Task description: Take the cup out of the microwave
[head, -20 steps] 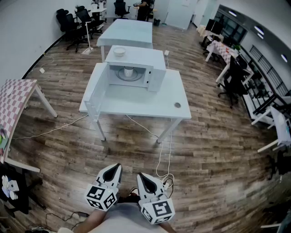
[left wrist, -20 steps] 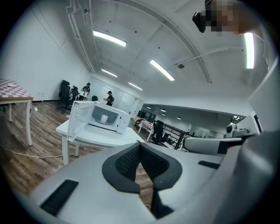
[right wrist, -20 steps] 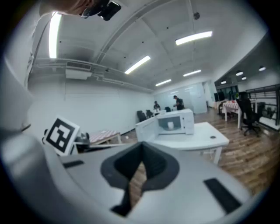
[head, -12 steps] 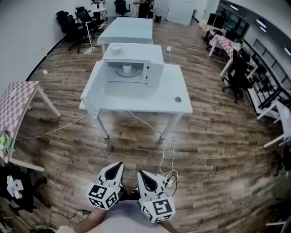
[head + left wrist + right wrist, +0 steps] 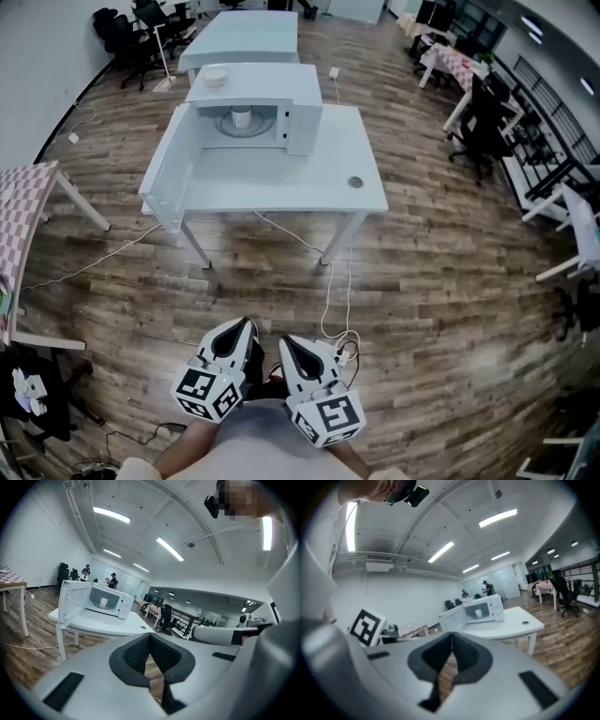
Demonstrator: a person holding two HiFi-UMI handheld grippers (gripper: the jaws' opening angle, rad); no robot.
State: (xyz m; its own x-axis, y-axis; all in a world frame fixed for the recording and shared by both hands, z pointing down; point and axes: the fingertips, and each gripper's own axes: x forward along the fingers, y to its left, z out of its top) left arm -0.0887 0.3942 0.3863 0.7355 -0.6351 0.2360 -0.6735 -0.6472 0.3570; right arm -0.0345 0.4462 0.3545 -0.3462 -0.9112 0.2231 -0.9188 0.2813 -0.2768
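Note:
A white microwave (image 5: 251,106) stands on a white table (image 5: 281,187) far ahead, its door (image 5: 167,178) swung wide open to the left. Inside, a white cup (image 5: 242,117) sits on the turntable; the same cup (image 5: 103,603) shows small in the left gripper view, and the cup (image 5: 478,614) shows again in the right gripper view. My left gripper (image 5: 246,324) and right gripper (image 5: 283,340) are held close to my body, far short of the table. Both are shut with nothing between the jaws.
A white bowl (image 5: 216,75) rests on top of the microwave. A cable (image 5: 330,291) trails from the table across the wooden floor to a plug by my feet. A checkered table (image 5: 23,202) stands at left, office chairs and desks at right.
The table and microwave have slid up and left in the head view as the view shifted. Both grippers stay shut by my body.

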